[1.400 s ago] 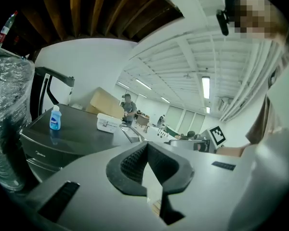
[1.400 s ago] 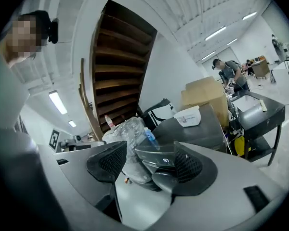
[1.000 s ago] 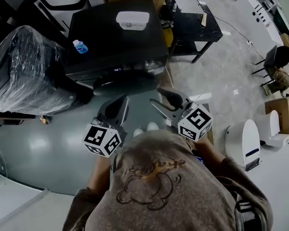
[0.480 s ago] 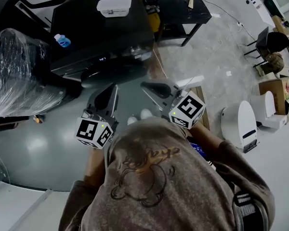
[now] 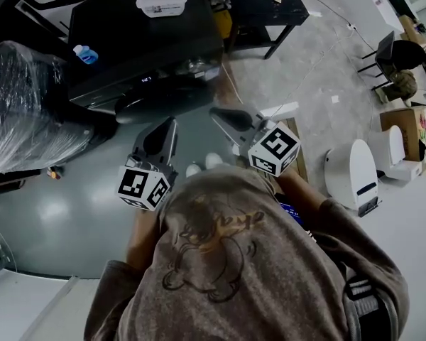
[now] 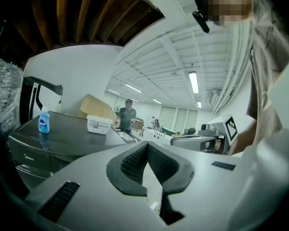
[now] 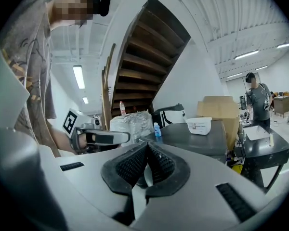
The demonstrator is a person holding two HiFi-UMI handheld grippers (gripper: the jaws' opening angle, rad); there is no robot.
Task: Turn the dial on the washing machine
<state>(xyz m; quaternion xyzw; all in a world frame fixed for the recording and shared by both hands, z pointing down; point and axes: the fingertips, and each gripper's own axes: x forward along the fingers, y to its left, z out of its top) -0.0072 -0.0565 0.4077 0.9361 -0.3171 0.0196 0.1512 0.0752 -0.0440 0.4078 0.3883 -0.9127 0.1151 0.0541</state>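
Observation:
The dark washing machine [image 5: 149, 38] stands ahead of me, its control strip [image 5: 148, 79] lit above the round door [image 5: 163, 101]. I cannot pick out the dial clearly. My left gripper [image 5: 167, 124] is shut and empty, a short way in front of the door. Beside it, my right gripper [image 5: 218, 112] is also shut with nothing between its pads, its tips near the machine's front right corner. In the left gripper view the shut left gripper [image 6: 147, 146] points past the machine [image 6: 72, 134]. In the right gripper view the right gripper [image 7: 147, 147] is shut, with the machine [image 7: 192, 136] beyond it.
A white box [image 5: 162, 1] and a blue bottle [image 5: 81, 52] sit on the machine. A plastic-wrapped bulk [image 5: 21, 112] stands to its left, a black table [image 5: 270, 6] behind it, a white device [image 5: 355, 176] and cardboard box [image 5: 405, 130] at right. A person [image 7: 255, 97] stands far off.
The right gripper's jaws, spread a second ago, have shut on nothing. Both grippers have moved a little nearer the machine's front, and the view has shifted.

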